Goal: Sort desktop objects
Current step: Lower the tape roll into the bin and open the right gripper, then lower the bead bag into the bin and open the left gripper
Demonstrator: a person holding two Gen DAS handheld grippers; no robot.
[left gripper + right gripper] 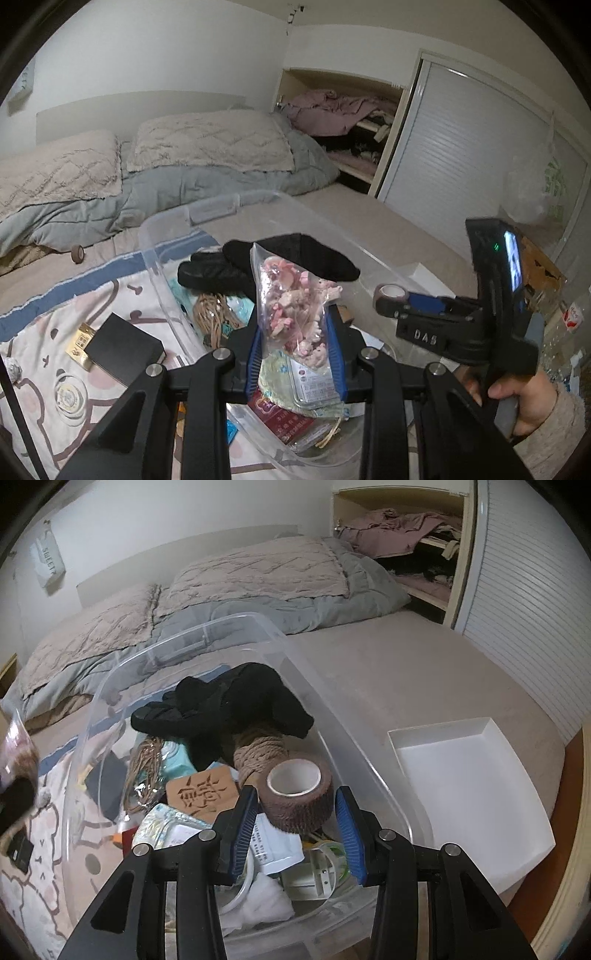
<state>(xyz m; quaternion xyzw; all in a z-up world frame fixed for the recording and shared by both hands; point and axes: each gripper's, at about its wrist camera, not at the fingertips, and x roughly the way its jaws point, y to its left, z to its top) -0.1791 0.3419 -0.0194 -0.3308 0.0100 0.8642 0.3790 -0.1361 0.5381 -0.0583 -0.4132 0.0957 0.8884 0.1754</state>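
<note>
My left gripper (297, 347) is shut on a clear bag of pink trinkets (295, 310) and holds it upright above the clear plastic bin (162, 236). My right gripper (295, 812) is shut on a brown tape roll (297, 794), held over the bin (332, 716); it also shows in the left wrist view (391, 297). In the bin lie black cloth (229, 701), a rope coil (258, 753), a wooden tile with a carved character (201, 790), cords and packets.
A white tray (472, 775) lies right of the bin on the bed. A black box (122, 347), a gold tag and a round tin (68, 395) lie on the patterned blanket to the left. Another tape roll (77, 253) rests near the duvet. Pillows and a wardrobe are behind.
</note>
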